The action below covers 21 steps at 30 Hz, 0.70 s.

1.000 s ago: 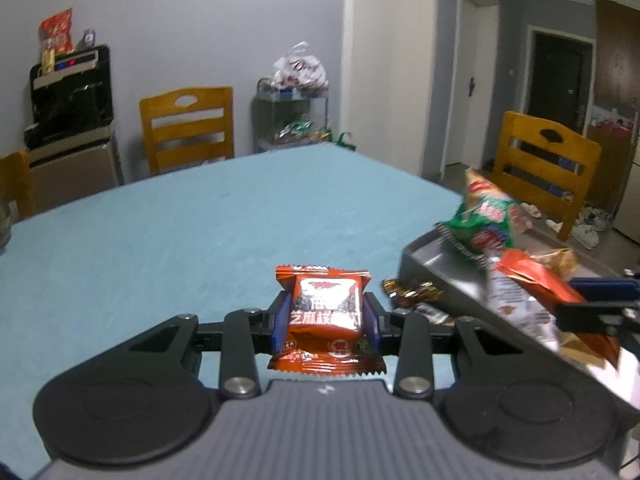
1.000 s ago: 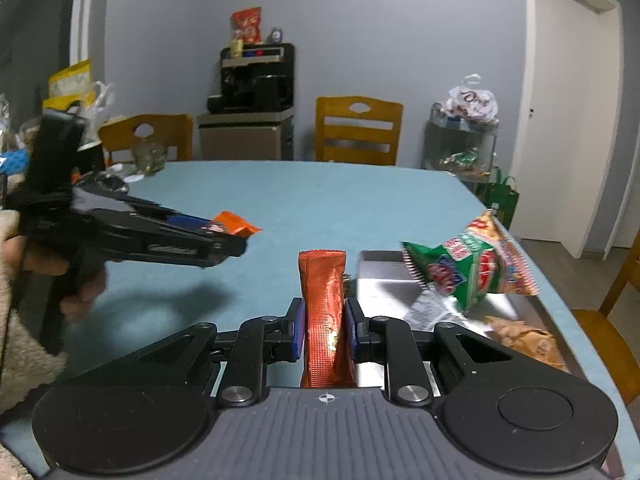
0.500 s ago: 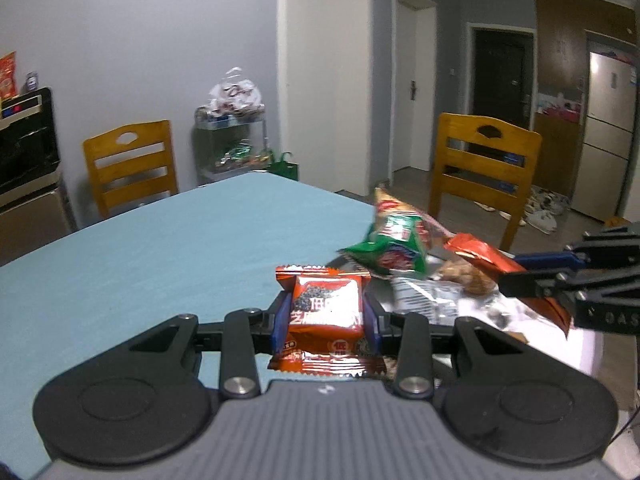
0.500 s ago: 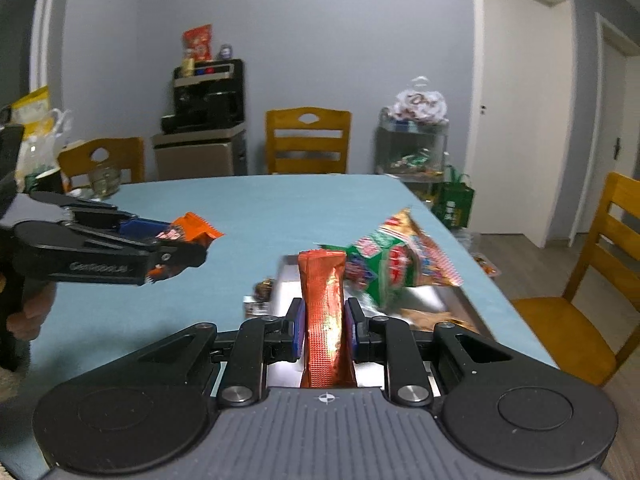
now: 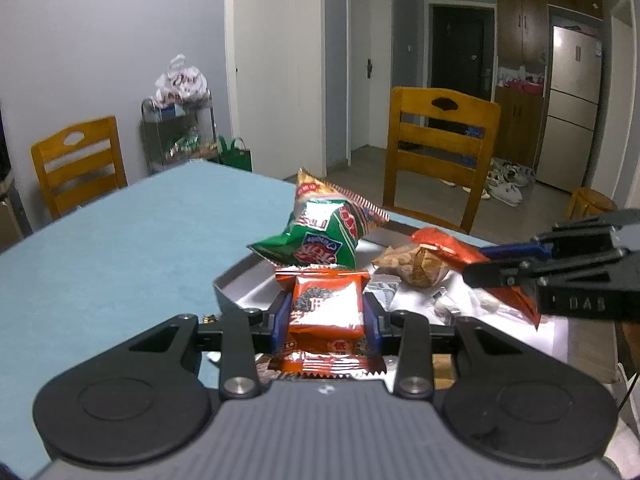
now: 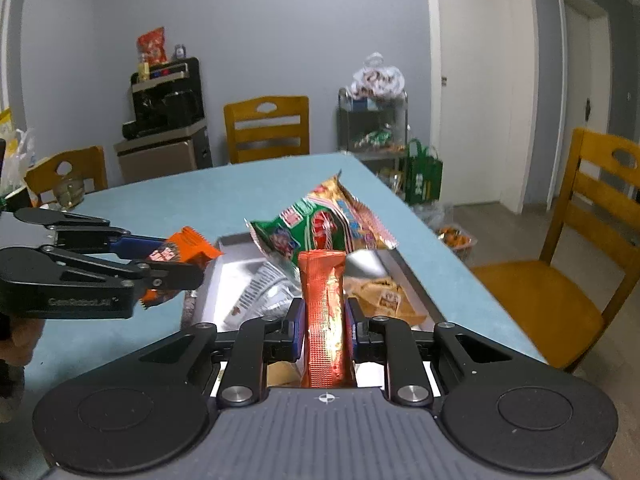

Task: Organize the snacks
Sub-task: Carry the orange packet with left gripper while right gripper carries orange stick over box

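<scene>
My left gripper [image 5: 325,316] is shut on a small orange snack packet [image 5: 326,308], held flat at the near corner of a grey metal tray [image 5: 236,282]. From the right wrist view the same gripper [image 6: 176,264] and packet [image 6: 182,246] come in from the left beside the tray [image 6: 208,280]. My right gripper [image 6: 322,322] is shut on a long orange-red snack bar [image 6: 323,312], held upright over the tray's near end. In the left wrist view it [image 5: 480,266] reaches in from the right with the bar [image 5: 448,246]. A green chip bag [image 5: 320,232] leans in the tray.
The tray also holds a brown nut packet [image 5: 416,268] and a silver wrapper [image 6: 260,292]. It sits on a blue table [image 5: 120,240] near its right edge. Wooden chairs [image 5: 436,156] stand around, one [image 6: 580,248] close by the table's right side. A wire shelf [image 6: 372,120] stands behind.
Both grippers have moved toward the tray with their snacks still held. The left one swung to the right, bringing the tray in front of it; the right one now hangs over the tray's near end.
</scene>
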{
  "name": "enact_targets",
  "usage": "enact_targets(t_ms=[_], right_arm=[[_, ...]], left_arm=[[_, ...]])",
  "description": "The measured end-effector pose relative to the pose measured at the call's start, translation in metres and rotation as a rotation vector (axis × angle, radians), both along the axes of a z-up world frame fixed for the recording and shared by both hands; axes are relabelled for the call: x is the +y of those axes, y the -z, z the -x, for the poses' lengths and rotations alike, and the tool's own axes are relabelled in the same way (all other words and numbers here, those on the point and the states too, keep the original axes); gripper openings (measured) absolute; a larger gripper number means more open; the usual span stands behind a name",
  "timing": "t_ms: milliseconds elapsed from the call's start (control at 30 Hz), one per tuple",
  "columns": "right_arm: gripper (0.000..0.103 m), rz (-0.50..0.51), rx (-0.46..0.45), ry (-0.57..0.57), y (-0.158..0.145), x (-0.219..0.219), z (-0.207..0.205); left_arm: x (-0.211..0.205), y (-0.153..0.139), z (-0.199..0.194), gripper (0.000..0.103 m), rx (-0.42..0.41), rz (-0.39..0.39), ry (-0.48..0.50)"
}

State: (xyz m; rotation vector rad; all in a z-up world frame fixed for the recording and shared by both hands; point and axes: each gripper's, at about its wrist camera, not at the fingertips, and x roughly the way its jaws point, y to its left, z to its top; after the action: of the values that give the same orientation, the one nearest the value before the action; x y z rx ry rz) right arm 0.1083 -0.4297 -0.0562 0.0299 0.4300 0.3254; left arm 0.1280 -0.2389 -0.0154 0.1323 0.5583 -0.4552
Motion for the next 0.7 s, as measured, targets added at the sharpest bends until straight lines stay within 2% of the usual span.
enact_targets(t_ms=[300,567,700], right_arm=[[0.023,-0.021,0.053,-0.004,0.014,0.006,-0.023],[0.023,0.019,0.022,0.022,0.014,0.012,-0.030],[0.023,0.015,0.041,0.023,0.017,0.013,-0.037]], left_arm=[[-0.018,0.015,-0.045,0.034,0.055,0.014,-0.080],[-0.020,0.020,-0.075,0.035,0.049,-0.003,-0.119],[-0.022,0.025,-0.085,0.035,0.071,0.014,-0.127]])
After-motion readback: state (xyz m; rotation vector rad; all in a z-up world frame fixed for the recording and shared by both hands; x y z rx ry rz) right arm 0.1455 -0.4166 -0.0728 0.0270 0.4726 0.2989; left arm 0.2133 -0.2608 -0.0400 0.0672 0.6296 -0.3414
